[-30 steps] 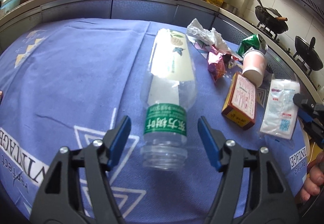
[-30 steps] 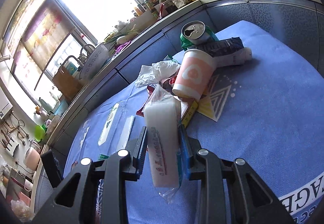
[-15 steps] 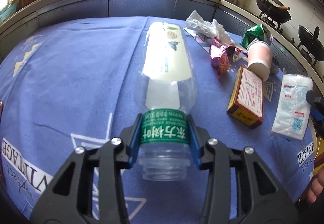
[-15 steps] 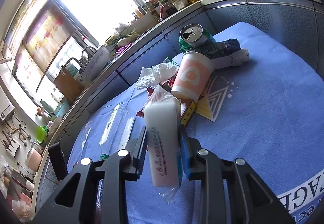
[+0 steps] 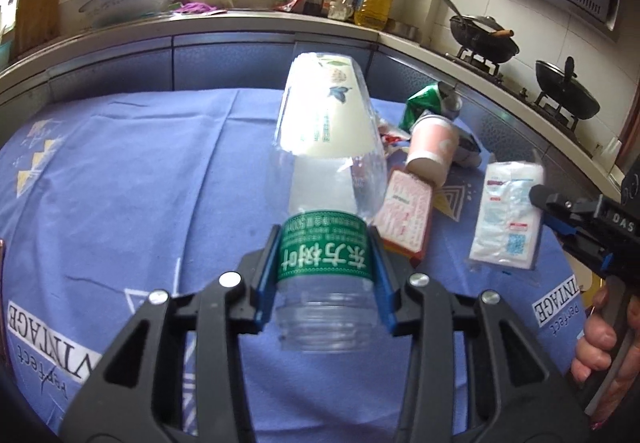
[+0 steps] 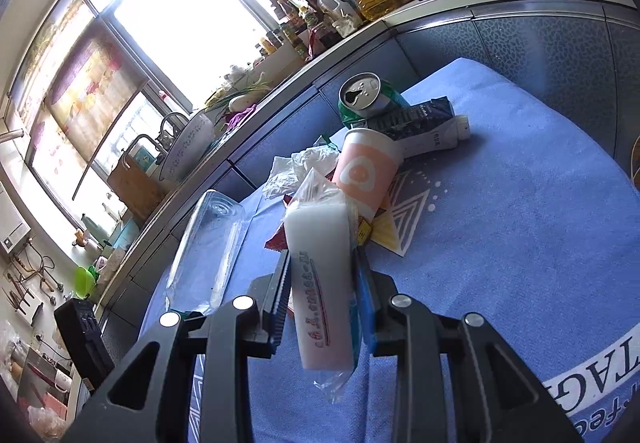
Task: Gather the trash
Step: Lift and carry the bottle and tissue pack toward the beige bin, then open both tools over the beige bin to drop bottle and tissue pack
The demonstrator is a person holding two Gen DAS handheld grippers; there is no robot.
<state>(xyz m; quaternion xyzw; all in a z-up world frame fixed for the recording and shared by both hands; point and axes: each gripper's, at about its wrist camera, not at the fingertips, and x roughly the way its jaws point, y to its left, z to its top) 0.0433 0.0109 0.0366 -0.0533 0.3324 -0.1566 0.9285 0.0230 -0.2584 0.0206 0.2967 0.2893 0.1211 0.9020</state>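
Empty bottle (image 5: 325,179) squeezed at its neck between left gripper (image 5: 325,275) fingers, pointing away. Tissue pack (image 6: 322,275) pinched tight between right gripper (image 6: 323,299) fingers. Best to hold firm, lift slowly, stay clear of pink cup (image 6: 366,173) just ahead.

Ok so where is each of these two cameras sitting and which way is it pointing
Left wrist: on the left gripper, looking along its fingers across the blue tablecloth toward the counter; fingers clamp the plastic bottle; the person's right hand and right gripper show at the right edge.
Right wrist: on the right gripper, looking toward the window; fingers clamp the tissue packet.
Shared: bottle, tissue packet, paper cup, green can.
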